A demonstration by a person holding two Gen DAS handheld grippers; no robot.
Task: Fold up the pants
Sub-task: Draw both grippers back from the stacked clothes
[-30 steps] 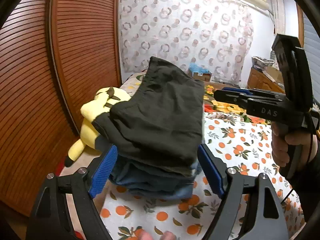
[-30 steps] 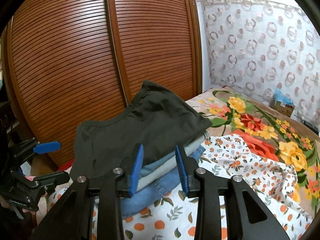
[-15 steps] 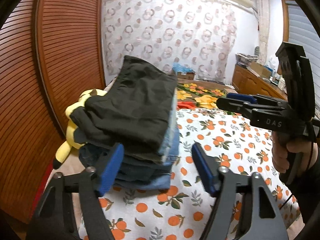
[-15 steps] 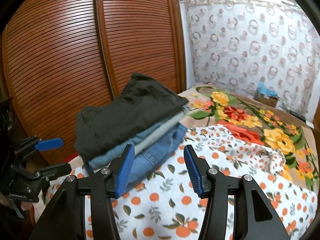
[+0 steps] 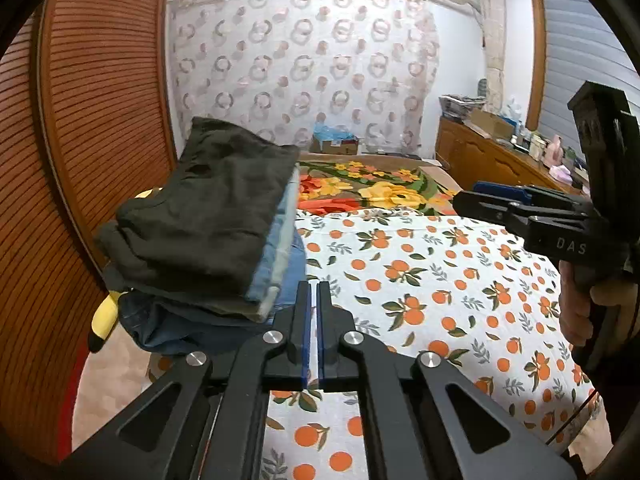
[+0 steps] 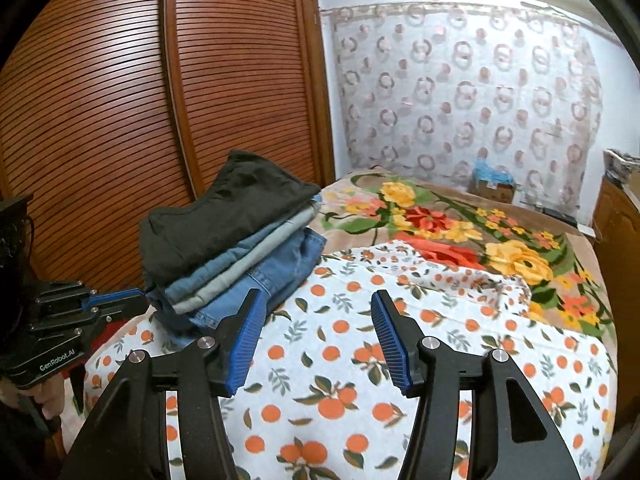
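Pants (image 5: 208, 216) stacked — right gripper (image 5: 496, 196) marked "DAS".

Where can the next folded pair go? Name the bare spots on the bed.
Free: orange-print sheet right of the folded stack, up to the floral blanket. Crowded: the stack's corner by the wardrobe doors, where a yellow plush is wedged underneath.

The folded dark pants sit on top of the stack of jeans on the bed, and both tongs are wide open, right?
Not quite. The left tongs are shut, empty, as the left wrist view shows. Only the right tongs are open. The folded dark pants do top the stack of jeans.
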